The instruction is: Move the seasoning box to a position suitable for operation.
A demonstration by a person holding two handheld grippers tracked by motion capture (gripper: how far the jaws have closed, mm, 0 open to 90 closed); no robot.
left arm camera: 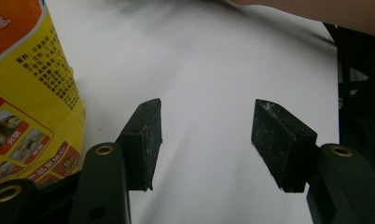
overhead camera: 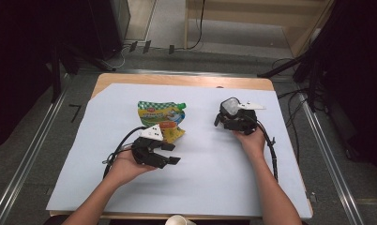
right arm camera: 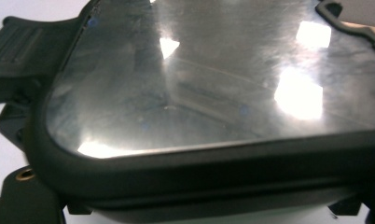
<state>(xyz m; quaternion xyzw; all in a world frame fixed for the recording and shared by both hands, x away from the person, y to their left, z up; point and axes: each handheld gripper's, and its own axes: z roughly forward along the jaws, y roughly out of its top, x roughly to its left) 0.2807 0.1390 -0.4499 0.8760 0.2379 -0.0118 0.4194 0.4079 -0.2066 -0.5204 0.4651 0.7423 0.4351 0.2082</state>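
Observation:
A yellow and green spouted food pouch (overhead camera: 161, 117) lies flat on the white sheet (overhead camera: 200, 178). My left gripper (overhead camera: 171, 153) rests just in front of it and points right. In the left gripper view the left gripper (left arm camera: 206, 140) is open over bare sheet, with the pouch (left arm camera: 27, 93) just outside its left pad. My right gripper (overhead camera: 226, 115) holds a black-rimmed container with a clear lid (overhead camera: 231, 107) tilted above the sheet. That lid (right arm camera: 199, 84) and its side latch (right arm camera: 13, 51) sit right against the camera and hide the jaws, apart from one finger (right arm camera: 27, 200).
The sheet covers a wooden table (overhead camera: 177, 79). A paper cup (overhead camera: 179, 220) stands at the near edge between the person's forearms. Black cables trail from both grippers. Metal rails (overhead camera: 32, 154) run along the floor on both sides, and dark equipment stands behind.

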